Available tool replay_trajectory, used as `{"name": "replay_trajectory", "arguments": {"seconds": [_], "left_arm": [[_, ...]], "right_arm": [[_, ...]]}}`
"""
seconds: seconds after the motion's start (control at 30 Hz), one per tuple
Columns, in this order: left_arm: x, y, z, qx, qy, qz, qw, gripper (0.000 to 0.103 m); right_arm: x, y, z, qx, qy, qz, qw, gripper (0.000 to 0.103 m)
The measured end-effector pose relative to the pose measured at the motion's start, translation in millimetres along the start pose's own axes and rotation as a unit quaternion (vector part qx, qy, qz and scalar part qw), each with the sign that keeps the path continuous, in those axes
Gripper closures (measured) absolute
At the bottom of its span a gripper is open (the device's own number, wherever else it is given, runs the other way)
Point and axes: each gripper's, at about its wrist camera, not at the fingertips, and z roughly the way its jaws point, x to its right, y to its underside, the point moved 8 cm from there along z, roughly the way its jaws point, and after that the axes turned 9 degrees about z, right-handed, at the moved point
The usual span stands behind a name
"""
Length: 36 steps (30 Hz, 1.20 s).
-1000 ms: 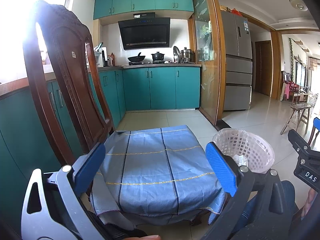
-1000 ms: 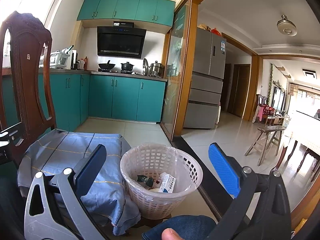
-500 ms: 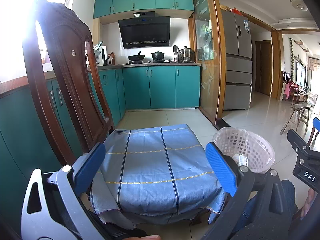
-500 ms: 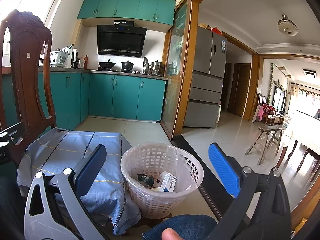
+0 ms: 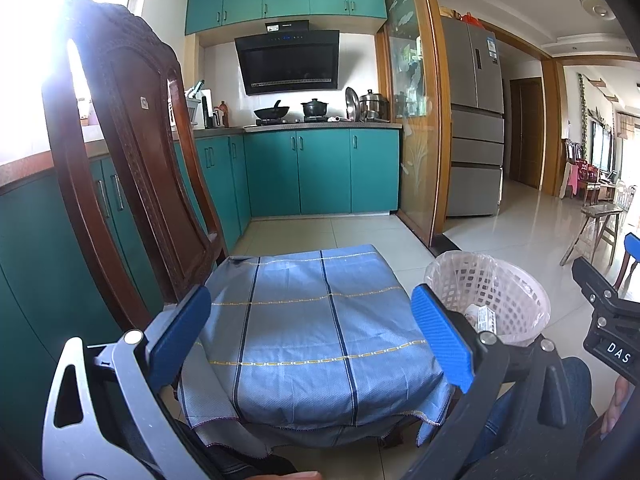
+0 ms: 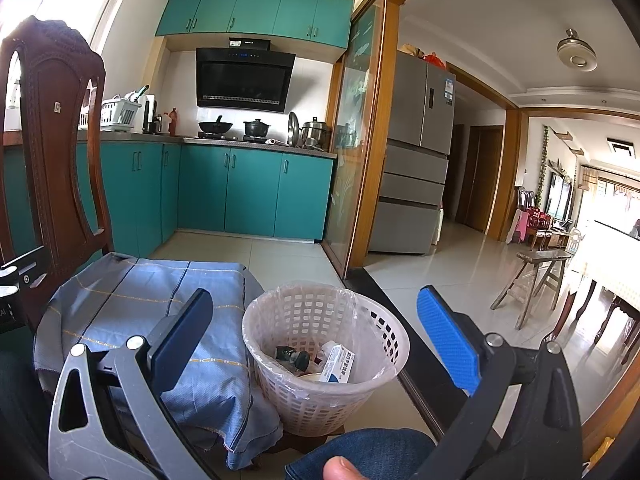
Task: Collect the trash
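Teal-cabinet kitchen, glossy tile floor. Carved dark-wood chair [image 5: 120,168], seat draped in blue striped woven cloth [image 5: 316,336], apparently serving as a work surface; no litter visible on it. White plastic lattice basket [image 6: 320,396], clear-bag lined, stands just beside the chair within easy reach; holds a small carton [image 6: 338,366] and dark scraps. Left gripper [image 5: 316,344] and right gripper [image 6: 316,340]: fingers spread, empty, blue ribbed pads.

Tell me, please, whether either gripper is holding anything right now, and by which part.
Nothing is held. The left gripper and the right gripper both have their jaws wide apart and empty; the trash already lies in the basket.
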Motion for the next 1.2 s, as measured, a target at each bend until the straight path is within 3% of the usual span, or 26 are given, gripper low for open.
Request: {"name": "replay_trajectory", "arguments": {"seconds": [1.0, 1.2], "left_arm": [[5.0, 3.6, 4.0, -0.008, 0.005, 0.003, 1.0, 0.003], [9.1, 11.4, 17.1, -0.026, 0.012, 0.009, 0.9995, 0.003]], "right_arm": [[3.2, 13.9, 8.2, -0.009, 0.0, 0.0, 1.0, 0.003], [-0.3, 9.2, 5.9, -0.01, -0.018, 0.007, 1.0, 0.003]]}}
